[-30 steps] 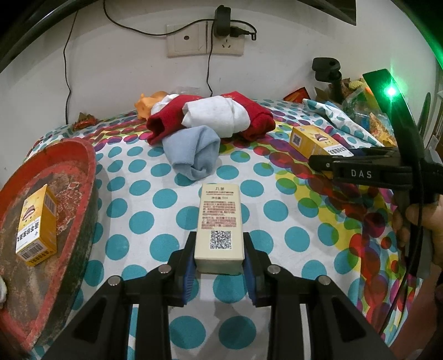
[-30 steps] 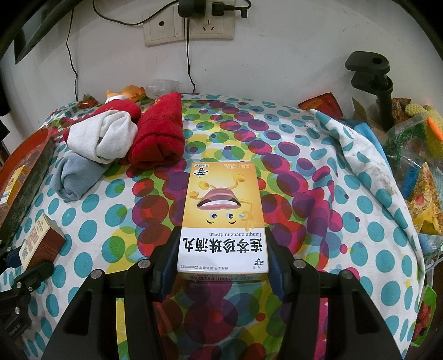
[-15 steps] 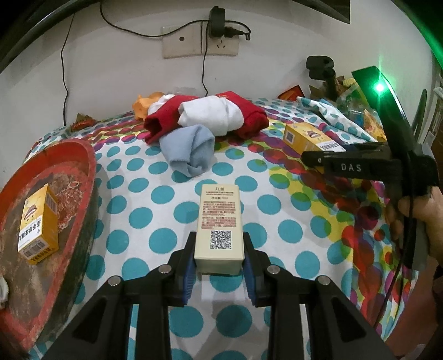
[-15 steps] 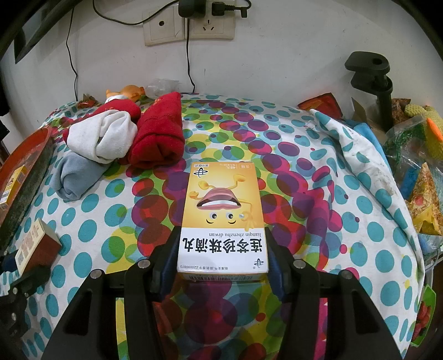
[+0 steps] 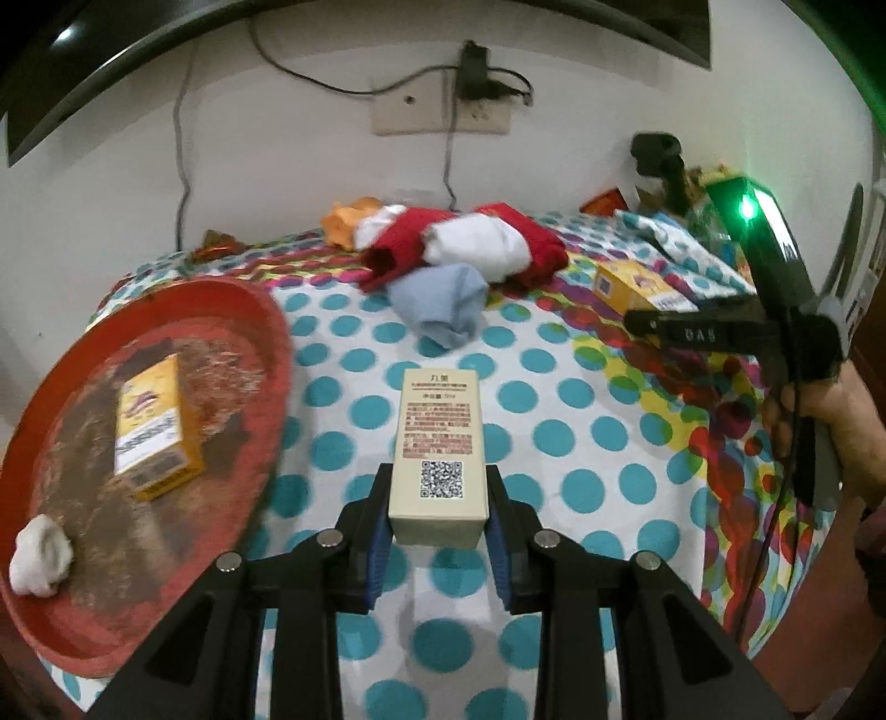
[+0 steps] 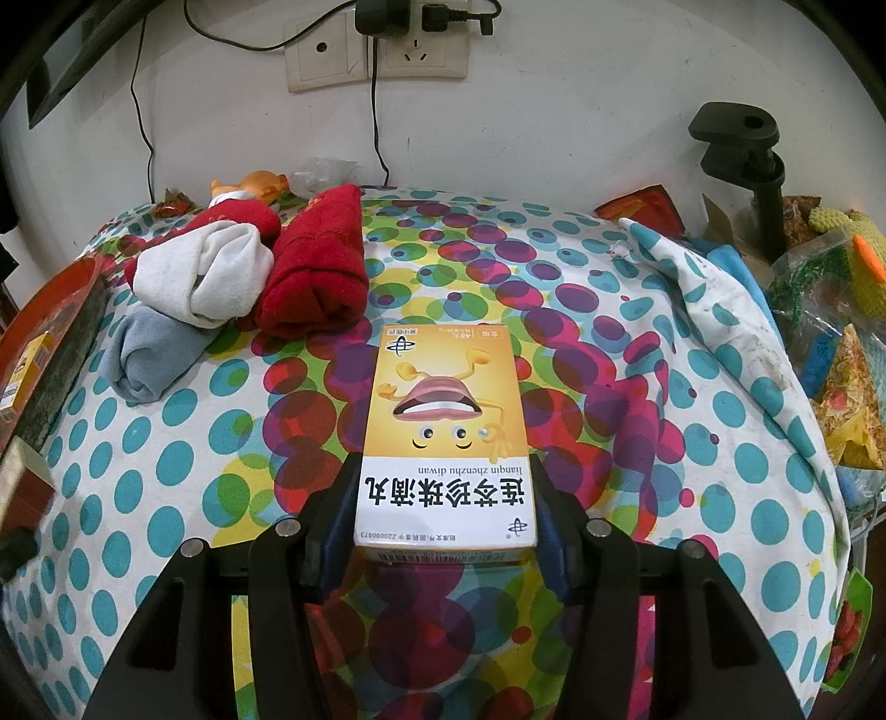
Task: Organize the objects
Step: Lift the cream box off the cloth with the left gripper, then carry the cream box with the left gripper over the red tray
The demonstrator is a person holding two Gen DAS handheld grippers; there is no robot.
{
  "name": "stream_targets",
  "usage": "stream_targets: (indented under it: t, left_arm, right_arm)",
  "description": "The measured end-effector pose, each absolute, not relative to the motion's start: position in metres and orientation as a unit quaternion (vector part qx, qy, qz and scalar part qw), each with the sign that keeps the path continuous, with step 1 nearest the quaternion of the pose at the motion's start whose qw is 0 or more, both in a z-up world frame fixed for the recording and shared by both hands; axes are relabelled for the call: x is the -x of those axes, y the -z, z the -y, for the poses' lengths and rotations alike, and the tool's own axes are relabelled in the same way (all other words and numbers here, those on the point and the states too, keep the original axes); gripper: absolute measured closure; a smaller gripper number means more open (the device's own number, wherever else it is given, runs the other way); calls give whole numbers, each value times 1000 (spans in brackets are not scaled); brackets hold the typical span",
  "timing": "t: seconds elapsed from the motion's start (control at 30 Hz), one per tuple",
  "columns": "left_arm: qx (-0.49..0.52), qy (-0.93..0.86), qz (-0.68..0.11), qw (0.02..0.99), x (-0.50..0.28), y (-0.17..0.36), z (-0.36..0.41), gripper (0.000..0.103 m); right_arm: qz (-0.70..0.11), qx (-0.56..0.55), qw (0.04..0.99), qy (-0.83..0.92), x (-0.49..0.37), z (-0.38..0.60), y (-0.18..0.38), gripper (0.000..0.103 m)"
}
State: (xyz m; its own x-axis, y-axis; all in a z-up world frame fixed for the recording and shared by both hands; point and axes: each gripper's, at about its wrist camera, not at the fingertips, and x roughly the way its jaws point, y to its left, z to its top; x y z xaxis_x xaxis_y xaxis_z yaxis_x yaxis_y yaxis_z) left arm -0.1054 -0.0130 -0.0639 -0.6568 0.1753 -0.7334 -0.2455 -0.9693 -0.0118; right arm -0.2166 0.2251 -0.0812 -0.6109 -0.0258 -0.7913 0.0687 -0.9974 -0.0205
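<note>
My left gripper [image 5: 437,518] is shut on a cream box with a QR code [image 5: 440,443], held over the spotted cloth just right of a red round tray [image 5: 279,343]. A yellow box [image 5: 152,426] and a small white lump [image 5: 41,554] lie in the tray. My right gripper [image 6: 446,523] is shut on a yellow box with a cartoon mouth [image 6: 446,421]; whether that box rests on the cloth I cannot tell. In the left wrist view, the right gripper [image 5: 650,310] holds this box [image 5: 634,282] at the far right, a hand behind it.
Rolled red, white and pale blue cloths [image 6: 232,288] lie bunched at the back left of the table. A black clamp post [image 6: 742,160], bags and toys crowd the right edge. Wall sockets with cables [image 6: 382,50] hang behind. The tray's edge [image 6: 72,282] shows far left.
My left gripper has risen and shifted toward the tray with the cream box still in it; the tray now looms larger. The right gripper and its yellow box have not moved.
</note>
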Motion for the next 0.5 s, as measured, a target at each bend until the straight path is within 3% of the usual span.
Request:
stream_targets:
  t: [0.5]
  left_arm:
    - [392, -920, 5, -14, 114, 40, 135, 73]
  right_arm:
    - [-23, -440, 25, 897, 217, -225, 82, 51]
